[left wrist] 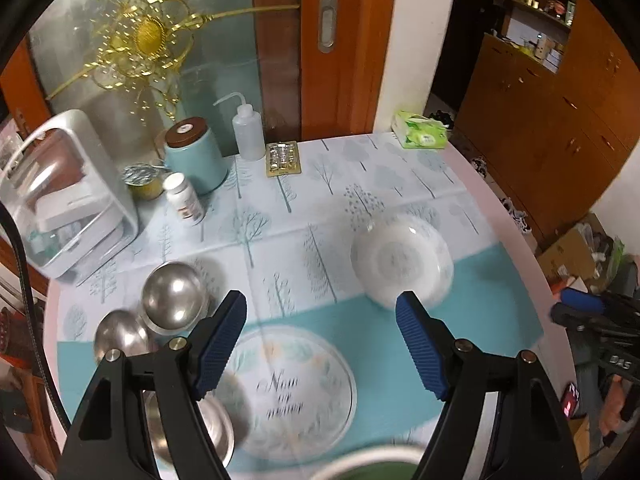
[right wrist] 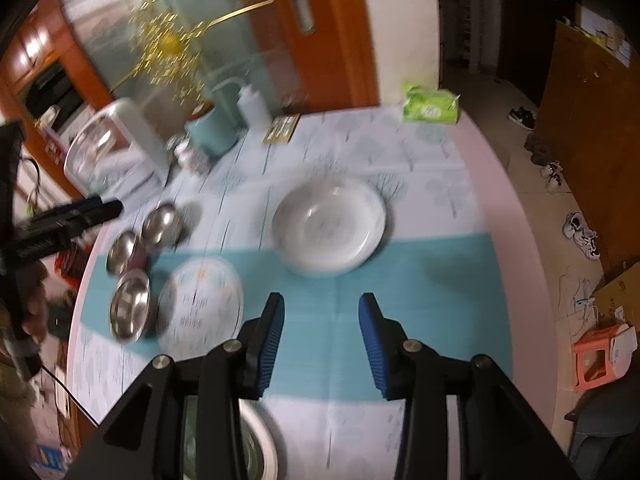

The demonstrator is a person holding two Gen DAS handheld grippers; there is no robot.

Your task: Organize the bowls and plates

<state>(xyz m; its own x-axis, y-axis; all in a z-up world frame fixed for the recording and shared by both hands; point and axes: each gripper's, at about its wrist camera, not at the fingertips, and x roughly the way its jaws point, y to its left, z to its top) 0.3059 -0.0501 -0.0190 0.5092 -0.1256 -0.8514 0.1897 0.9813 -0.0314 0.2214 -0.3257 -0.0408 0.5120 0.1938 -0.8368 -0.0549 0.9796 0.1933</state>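
From the left wrist camera, the left gripper hangs over the near part of the round table with its blue-padded jaws spread wide and nothing between them. Right under the gap lies a flat printed plate on the teal band of the cloth, face up, its lettering reading upright toward the camera. Farther off and to the right sits a white deep plate, also mouth up, straddling the edge where the teal band meets the tree pattern. To the left are three steel bowls: two turned dome-up, just beside each other, and a third mouth up, partly hidden behind the left finger. A white rim with a green inside shows at the bottom edge. At the far side stand a teal canister, a squeeze bottle and a tissue pack.

From the right wrist camera, blurred, the right gripper is likewise open wide and empty above the teal band. The white deep plate lies ahead of it, the printed plate to the left, touching or nearly touching the mouth-up steel bowl. The left gripper shows at the left edge, too blurred to judge there.
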